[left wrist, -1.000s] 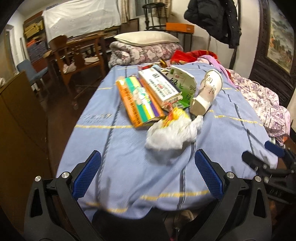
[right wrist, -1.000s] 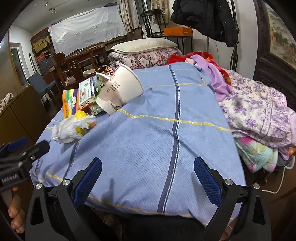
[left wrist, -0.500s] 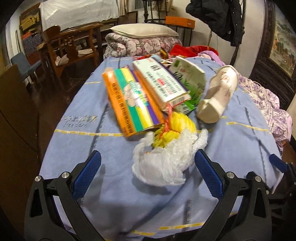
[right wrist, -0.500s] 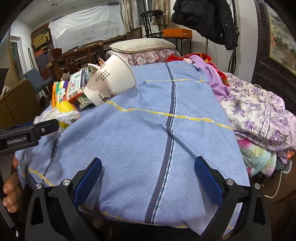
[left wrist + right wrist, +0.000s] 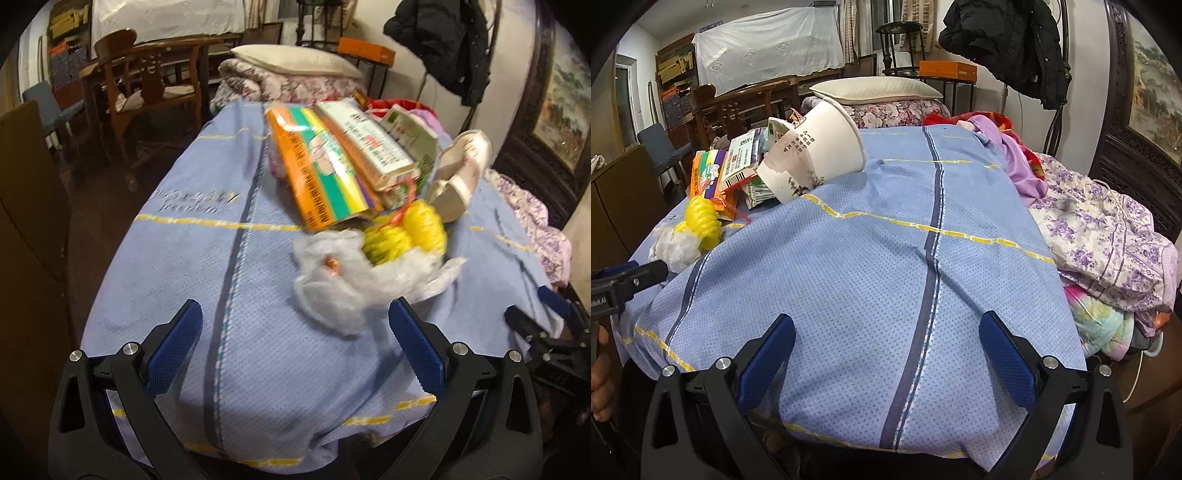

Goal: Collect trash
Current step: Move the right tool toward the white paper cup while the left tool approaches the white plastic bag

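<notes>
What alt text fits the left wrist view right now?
Open left gripper hovers over a blue bedspread, its right finger beside a crumpled white plastic bag. Behind the bag lie a yellow net, colourful cartons and a tipped paper cup.

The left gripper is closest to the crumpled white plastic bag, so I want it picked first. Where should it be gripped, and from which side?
Grip the plastic bag at its bunched near lump, coming from the near edge of the bed. The left gripper is open, and the bag sits ahead toward its right finger, so shift right. The yellow netting lies at the bag's far end; stay off it.
</notes>
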Demonstrator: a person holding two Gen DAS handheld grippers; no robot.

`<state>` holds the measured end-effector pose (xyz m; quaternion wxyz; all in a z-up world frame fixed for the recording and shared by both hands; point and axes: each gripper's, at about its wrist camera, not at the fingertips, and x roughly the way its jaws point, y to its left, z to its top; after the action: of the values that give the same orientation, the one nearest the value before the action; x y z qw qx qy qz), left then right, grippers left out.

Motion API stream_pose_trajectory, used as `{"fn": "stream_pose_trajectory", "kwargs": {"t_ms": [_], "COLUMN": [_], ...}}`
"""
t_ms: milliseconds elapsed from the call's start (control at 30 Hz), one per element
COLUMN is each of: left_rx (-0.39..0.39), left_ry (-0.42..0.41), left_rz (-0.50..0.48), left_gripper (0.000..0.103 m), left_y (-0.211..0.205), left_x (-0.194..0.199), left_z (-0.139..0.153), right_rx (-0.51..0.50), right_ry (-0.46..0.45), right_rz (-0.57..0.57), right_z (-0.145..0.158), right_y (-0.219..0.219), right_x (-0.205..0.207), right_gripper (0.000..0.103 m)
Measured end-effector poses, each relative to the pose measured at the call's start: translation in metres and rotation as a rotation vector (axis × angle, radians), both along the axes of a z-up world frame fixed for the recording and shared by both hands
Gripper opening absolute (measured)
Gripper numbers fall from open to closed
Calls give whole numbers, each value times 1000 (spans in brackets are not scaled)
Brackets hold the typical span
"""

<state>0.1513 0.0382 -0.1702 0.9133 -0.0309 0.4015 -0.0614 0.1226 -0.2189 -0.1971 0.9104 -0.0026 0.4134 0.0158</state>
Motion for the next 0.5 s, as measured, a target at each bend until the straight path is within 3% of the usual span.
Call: {"fn": "stream_pose_trajectory", "kwargs": {"t_ms": [100, 267, 400, 500], "left_rx": [16, 1, -18, -32], "left_ry": [-52, -58, -62, -53], "left_rz": [-24, -24, -41, -49], "left_gripper": [97, 97, 75, 73], "left_y": [-9, -11, -1, 8], "left_x": [0, 8, 3, 0], "left_z": [7, 10, 10, 9], "right_rx": [5, 6, 9, 12], "right_ry": [-4, -7, -8, -9], "right_rz": [5, 8, 7, 8], "right_z": [0, 0, 0, 0], "right_y": [-1, -1, 0, 1], "right_x": [0, 0, 0, 0], "right_gripper": [99, 99, 99, 99]}}
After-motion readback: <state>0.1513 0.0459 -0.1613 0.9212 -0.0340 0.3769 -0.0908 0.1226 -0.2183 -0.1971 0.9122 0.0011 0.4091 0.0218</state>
